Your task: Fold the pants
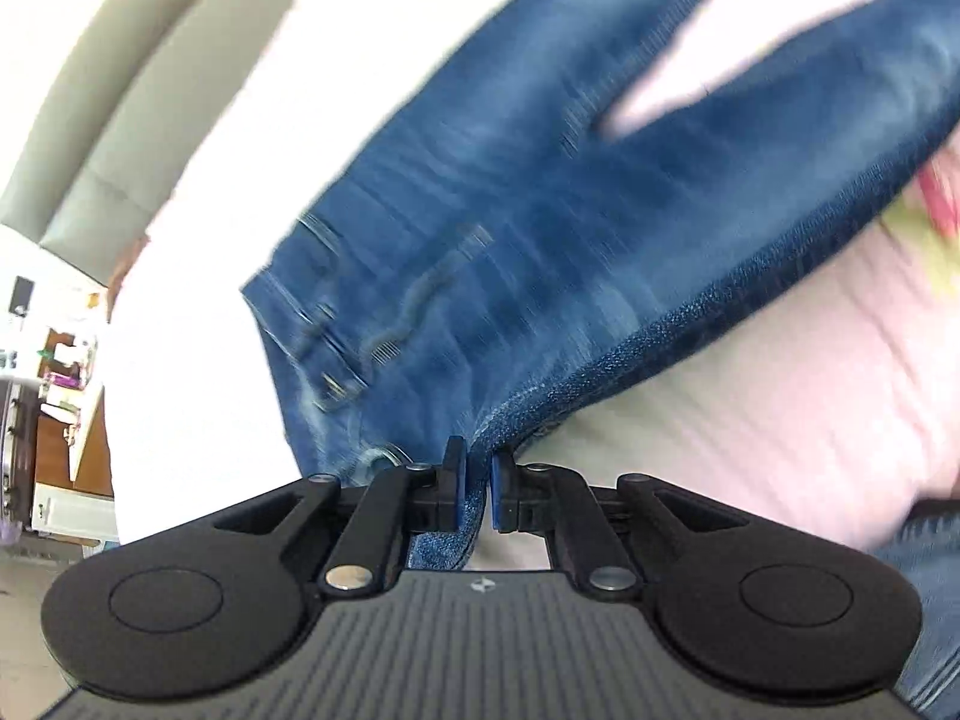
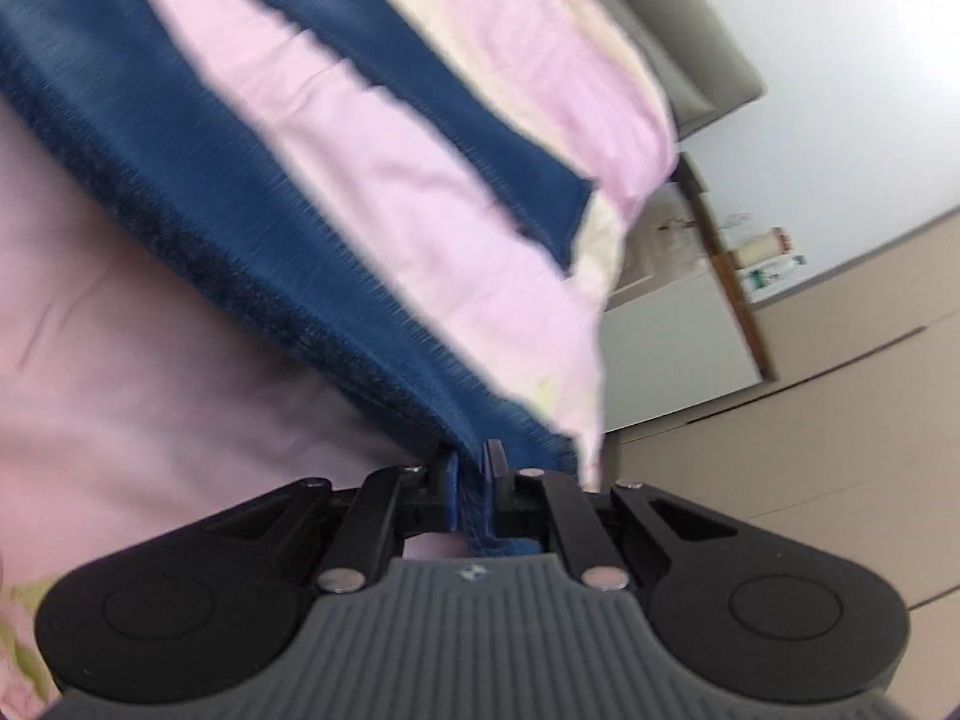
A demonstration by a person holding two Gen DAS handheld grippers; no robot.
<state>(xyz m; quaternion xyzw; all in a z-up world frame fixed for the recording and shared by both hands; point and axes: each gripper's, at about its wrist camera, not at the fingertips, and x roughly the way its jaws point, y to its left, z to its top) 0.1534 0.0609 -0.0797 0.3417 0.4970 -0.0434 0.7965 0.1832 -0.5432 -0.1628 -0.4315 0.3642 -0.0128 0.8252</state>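
The jeans [image 1: 540, 192] lie spread on a pink bedsheet [image 1: 780, 372], the two legs splayed apart with sheet showing between them, and both grippers have hold of the denim near one outer edge. The left gripper [image 1: 478, 489] is clamped on a fold of fabric close to the waistband, where the belt loops and rivets show just beside its fingers; the right gripper [image 2: 471, 492] is pinched on the side seam of a leg further down, near the edge of the bed. To do this step well — judging it as bringing one leg over onto the other — both grips should travel together at the same height, keeping the seam between them taut so the cloth does not sag or twist, and land edge on edge with the far leg. Both views are motion-blurred, so how flat the far leg [image 2: 480, 120] lies is hard to tell. Each gripper points low and forward along the cloth, tilted to one side — the room beyond [image 2: 810, 300] looks slanted in the wrist views.
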